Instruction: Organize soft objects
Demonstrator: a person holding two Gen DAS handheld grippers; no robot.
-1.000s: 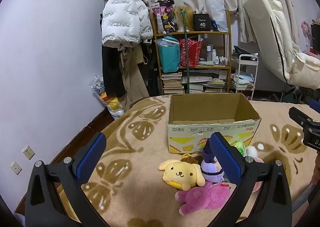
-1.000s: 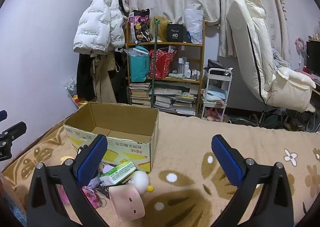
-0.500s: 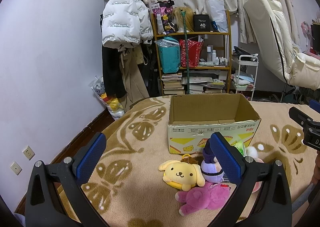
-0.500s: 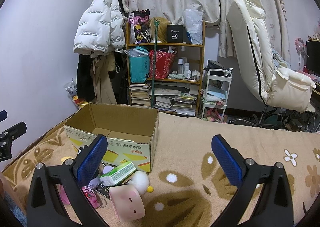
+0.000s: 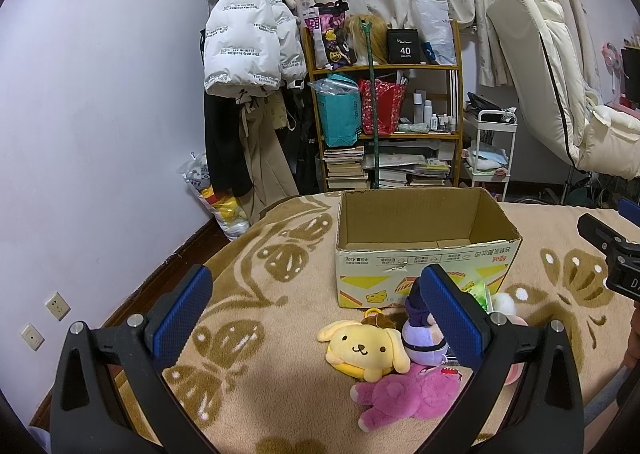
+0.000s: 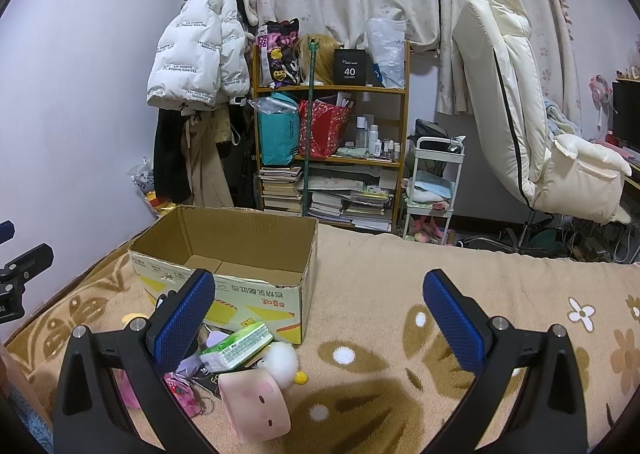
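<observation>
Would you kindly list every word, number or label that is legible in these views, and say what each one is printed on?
"40 COLORS": black box on the top shelf.
"The only leading fashion art", repeated: white puffer jacket hanging on the wall.
"450g": front of the cardboard box, printed upside down; the Chinese characters beside it are too distorted to read reliably.
Green tissue pack: print too small to read.
Book spines on the shelf: blurred.
</observation>
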